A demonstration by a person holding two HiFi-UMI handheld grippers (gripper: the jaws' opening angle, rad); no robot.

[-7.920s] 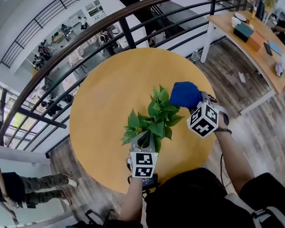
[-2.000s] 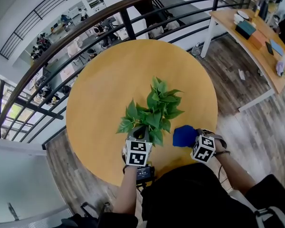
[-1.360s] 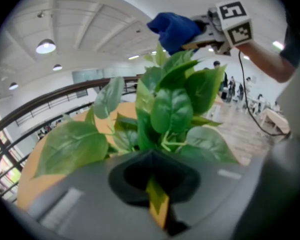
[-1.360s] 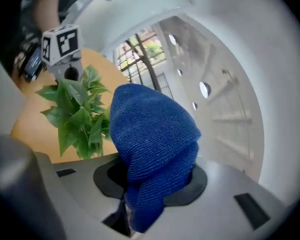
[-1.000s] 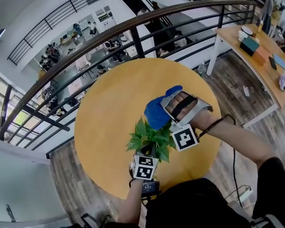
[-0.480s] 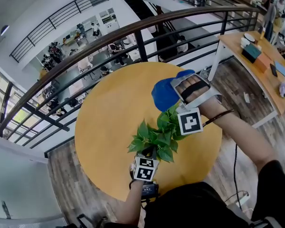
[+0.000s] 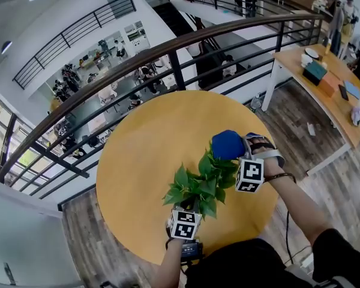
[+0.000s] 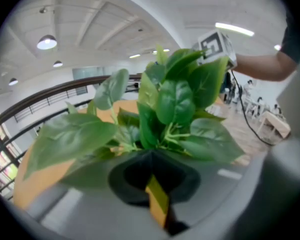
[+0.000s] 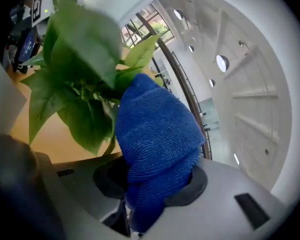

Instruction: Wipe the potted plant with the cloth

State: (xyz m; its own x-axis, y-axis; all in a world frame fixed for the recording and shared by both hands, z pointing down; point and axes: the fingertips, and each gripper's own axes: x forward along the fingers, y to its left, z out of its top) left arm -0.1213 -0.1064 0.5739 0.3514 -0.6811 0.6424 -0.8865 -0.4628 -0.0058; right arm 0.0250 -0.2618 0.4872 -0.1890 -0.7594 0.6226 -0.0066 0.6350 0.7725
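Since the leaves are thin, springy and carried on soft stems, they will bend away under any hard push, so I judge the potted plant [image 7: 199, 183] wants light strokes, with any holding done low at the pot and not on the greenery. It stands on the near part of the round table [image 7: 138, 161]. The cloth [image 7: 227, 144] is soft, thick and limp, and bunched up it gives a padded face. The right gripper [image 7: 239, 156] has its jaws clamped on that blue wad, which bulges past them at the plant's far-right leaves, touching or just beside them. That hand reaches in from the right, angled downward. The left gripper [image 7: 186, 212], on the near side, points down into the plant's base, its jaws closed tight there, seemingly pinching a thin yellowish edge at the pot
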